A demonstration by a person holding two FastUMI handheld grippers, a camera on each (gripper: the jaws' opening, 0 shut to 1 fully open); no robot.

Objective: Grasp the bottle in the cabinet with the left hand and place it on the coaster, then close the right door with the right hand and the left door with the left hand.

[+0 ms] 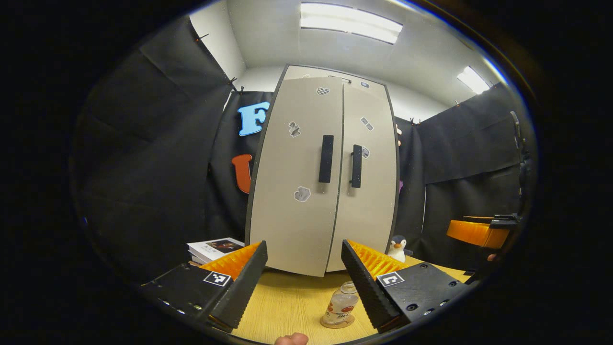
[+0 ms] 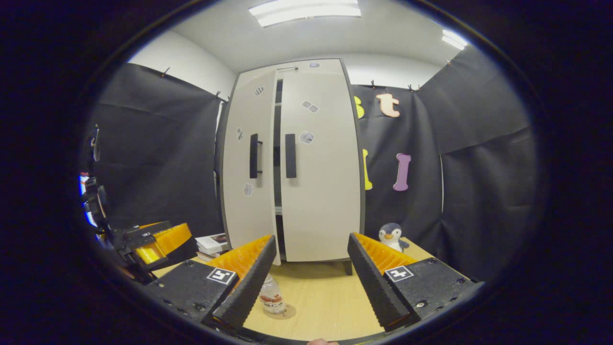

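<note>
Both tools, left tool (image 1: 304,282) and right tool (image 2: 311,282), are hanging released; the clear plastic bottle (image 1: 341,306) is standing on the round cork coaster (image 1: 335,323) before the beige two-door cabinet (image 1: 321,182).

Left tool (image 1: 304,280): ribbed fingers on black screwed blocks, each with a square marker tag; right tool (image 2: 311,282) same build.

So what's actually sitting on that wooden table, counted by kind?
Cabinet: 1
Bottle: 1
Coaster: 1
Toy penguin: 1
Stack of books: 1
Total: 5
</note>
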